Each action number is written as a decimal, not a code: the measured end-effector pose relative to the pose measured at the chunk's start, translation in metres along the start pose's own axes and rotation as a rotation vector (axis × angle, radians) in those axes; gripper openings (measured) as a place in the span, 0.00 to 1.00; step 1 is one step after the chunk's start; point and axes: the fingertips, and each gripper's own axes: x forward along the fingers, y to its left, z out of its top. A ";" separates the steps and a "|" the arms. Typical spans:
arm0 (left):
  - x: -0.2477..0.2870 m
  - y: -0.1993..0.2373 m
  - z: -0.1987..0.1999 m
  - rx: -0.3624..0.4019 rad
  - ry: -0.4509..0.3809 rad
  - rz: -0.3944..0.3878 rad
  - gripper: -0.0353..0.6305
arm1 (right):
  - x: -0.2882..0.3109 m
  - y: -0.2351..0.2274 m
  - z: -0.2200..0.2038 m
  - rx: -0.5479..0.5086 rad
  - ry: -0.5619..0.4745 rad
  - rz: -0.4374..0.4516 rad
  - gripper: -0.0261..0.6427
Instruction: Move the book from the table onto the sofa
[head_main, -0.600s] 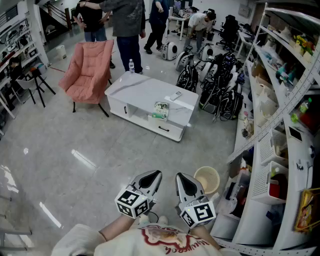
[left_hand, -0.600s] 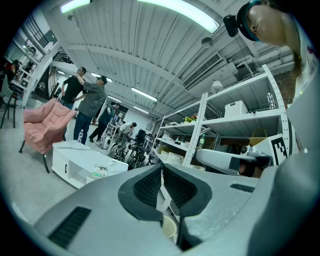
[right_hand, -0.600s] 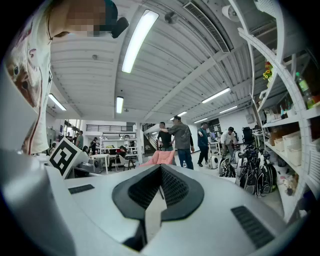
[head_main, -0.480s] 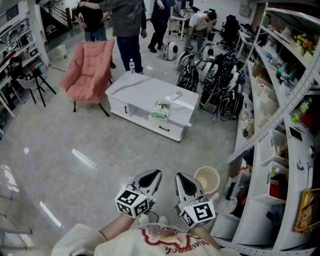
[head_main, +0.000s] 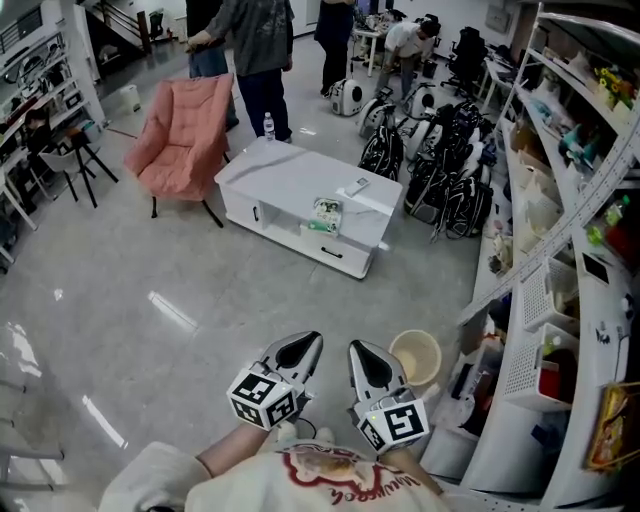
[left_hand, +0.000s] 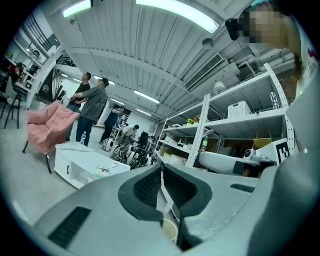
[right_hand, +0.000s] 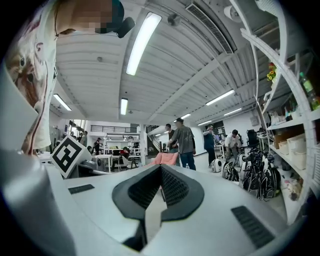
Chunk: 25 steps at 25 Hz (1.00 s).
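- Since the earlier frame the view has shifted a little, so the surface (head_main: 280, 175) sits slightly higher; no real approach to it yet, I judge
- The book (head_main: 323, 213) lies unmoved near the surface's front edge, well apart from the pink sofa (head_main: 185, 130)
- The left gripper (head_main: 303, 347) and right gripper (head_main: 360, 353) remain closed and empty, low by the body; a person in grey (head_main: 258, 40) has stepped behind the sofa
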 end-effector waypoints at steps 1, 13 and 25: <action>0.001 -0.001 0.000 -0.001 -0.004 0.003 0.08 | -0.001 -0.001 0.001 -0.002 -0.008 0.003 0.04; 0.023 -0.019 -0.012 -0.010 -0.046 0.062 0.08 | -0.018 -0.035 -0.002 0.018 -0.019 0.035 0.04; 0.062 0.015 -0.008 -0.004 -0.046 0.101 0.08 | 0.021 -0.070 -0.010 0.029 -0.003 0.059 0.04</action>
